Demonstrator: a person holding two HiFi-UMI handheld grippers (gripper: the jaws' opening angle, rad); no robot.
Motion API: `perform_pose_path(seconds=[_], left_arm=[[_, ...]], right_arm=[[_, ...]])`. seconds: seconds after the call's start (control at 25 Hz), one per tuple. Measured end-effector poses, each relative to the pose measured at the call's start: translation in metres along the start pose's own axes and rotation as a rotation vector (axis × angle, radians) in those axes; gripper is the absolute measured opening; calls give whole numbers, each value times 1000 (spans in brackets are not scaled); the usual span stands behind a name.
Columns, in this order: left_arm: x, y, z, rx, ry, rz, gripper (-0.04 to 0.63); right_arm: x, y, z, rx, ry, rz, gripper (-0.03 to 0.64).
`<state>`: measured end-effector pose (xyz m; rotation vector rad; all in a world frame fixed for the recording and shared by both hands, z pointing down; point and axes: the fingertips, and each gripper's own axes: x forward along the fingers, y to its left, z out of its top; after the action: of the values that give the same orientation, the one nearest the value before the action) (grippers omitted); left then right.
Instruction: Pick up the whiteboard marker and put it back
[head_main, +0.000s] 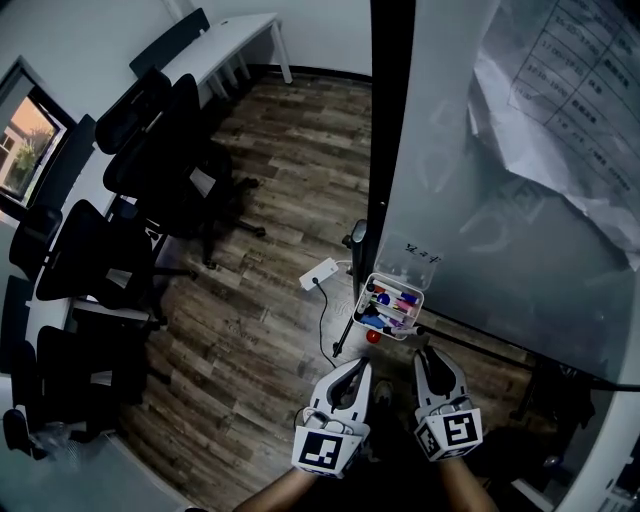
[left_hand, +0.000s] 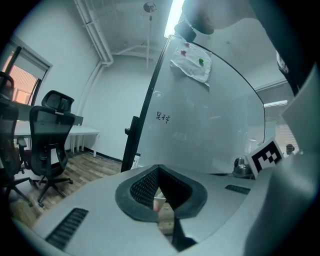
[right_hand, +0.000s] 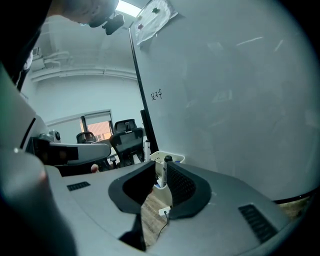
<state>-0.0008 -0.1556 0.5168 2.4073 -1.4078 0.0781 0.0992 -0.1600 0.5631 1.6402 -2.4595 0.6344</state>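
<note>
Wood-floored office (head_main: 260, 330), both grippers held low in front of the whiteboard (head_main: 500, 200) and its marker tray.

Fixed at the board's lower edge, the white tray (head_main: 419, 297) keeps the pens within reach of the writing surface, and both grippers point at it from just below. The right gripper (head_main: 432, 362) has its jaws spread, and its own view shows the black-capped whiteboard marker (right_hand: 164, 172) standing upright in the tray, framed in the gap. The pads look clear of it, so the tray seems to carry the marker and the put-back looks done. The left gripper (head_main: 352, 372) has its jaws pressed together at the tips on nothing; it appears to hang alongside as the idle hand. Black office chairs (head_main: 150, 150) stand well apart, along the far wall.
</note>
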Motion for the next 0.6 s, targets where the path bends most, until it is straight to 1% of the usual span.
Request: perform_pose_path(seconds=[0.12,0.28,0.48,0.6], left_arm=[[0,3,-2,25,-11,-2,6],[1,4,-5,-19,6,9,6],[2,9,-9,0,12,15,6],[3,9,-11,-26,16,16,6]], right_arm=[[6,-2,0,-12,-2,3,67],[13,-5,-6,3,18,-3,88],[21,-7,-11,29,38,-12,104],[24,-8,-13,37,42,-16,114]])
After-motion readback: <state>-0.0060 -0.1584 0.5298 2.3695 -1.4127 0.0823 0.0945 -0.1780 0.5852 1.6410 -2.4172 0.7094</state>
